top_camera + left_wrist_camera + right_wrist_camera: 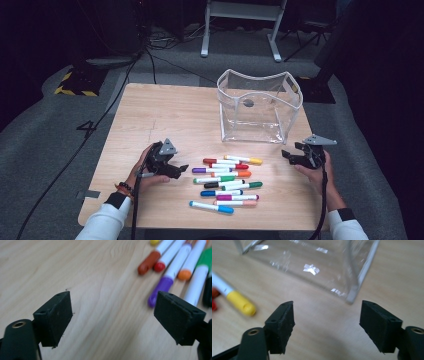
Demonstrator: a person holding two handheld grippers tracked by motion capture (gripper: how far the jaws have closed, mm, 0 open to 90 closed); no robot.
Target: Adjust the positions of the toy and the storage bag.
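Both jaw sets spread, nothing between: left hand-held gripper (170, 167) beside the markers (227, 182) on the bench (160, 115), purple-capped marker (162, 288) nearest. Right hand-held gripper (295, 156) sits near the clear pouch (260, 107), yellow-capped marker (238, 302) close by.

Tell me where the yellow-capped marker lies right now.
In the high view the yellow-capped marker lies at the far right end of the marker pile, just in front of the clear bag, between it and the right gripper.
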